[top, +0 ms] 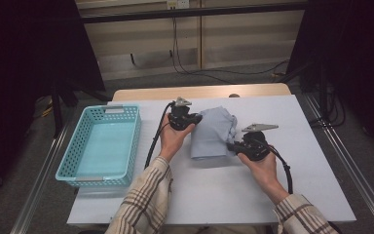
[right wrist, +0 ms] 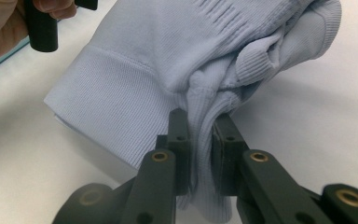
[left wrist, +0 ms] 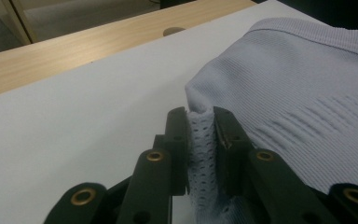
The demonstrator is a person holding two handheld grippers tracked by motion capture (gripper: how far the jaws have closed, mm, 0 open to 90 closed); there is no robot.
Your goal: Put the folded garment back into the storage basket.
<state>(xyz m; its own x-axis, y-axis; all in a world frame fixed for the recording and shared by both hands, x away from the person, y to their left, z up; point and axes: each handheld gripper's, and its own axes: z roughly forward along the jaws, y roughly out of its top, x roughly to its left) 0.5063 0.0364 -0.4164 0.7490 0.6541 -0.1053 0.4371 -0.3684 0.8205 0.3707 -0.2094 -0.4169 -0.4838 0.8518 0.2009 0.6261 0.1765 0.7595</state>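
Observation:
A pale blue knitted garment (top: pixel 213 130) lies folded in the middle of the white table (top: pixel 282 122). My left gripper (top: pixel 198 118) is shut on the garment's far left edge, and in the left gripper view a fold of mesh-like fabric (left wrist: pixel 201 135) is pinched between the jaws of the left gripper (left wrist: pixel 200 114). My right gripper (top: pixel 230 145) is shut on the garment's near right edge. In the right gripper view, the right gripper (right wrist: pixel 200 121) clamps a bunched ribbed fold (right wrist: pixel 200 116) of the garment (right wrist: pixel 168 51).
A light blue plastic basket (top: pixel 68 161) stands on the table's left side. A wooden strip (top: pixel 199 91) runs along the table's far edge. Cables trail from both grippers toward the person. Dark curtains and floor cables lie beyond the table.

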